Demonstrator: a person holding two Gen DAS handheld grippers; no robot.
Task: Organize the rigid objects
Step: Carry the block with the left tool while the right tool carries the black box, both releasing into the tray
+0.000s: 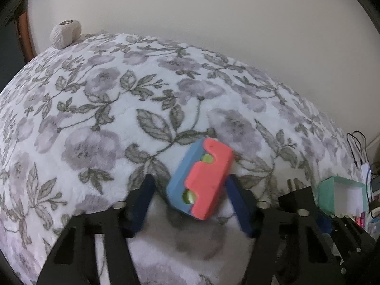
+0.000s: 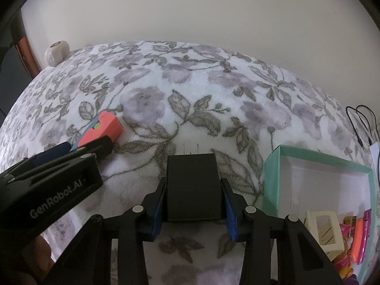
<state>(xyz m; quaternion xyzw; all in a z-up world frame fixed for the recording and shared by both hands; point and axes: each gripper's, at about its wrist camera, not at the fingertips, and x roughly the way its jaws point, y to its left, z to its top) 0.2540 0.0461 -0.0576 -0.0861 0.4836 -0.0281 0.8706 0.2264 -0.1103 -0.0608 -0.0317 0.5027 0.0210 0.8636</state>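
One pink-and-blue block (image 1: 201,180), one black charger (image 2: 192,186), one teal box (image 2: 270,180), one pale ball (image 1: 65,33)

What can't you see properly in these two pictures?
- Left wrist view: whether the left hand-held gripper presses on the blurred pink and blue plastic block.
- Right wrist view: the black plug adapter in the right hand-held gripper hides its own underside.
- Right wrist view: the colourful toys in the mint-green cardboard box are cut off by the edge.
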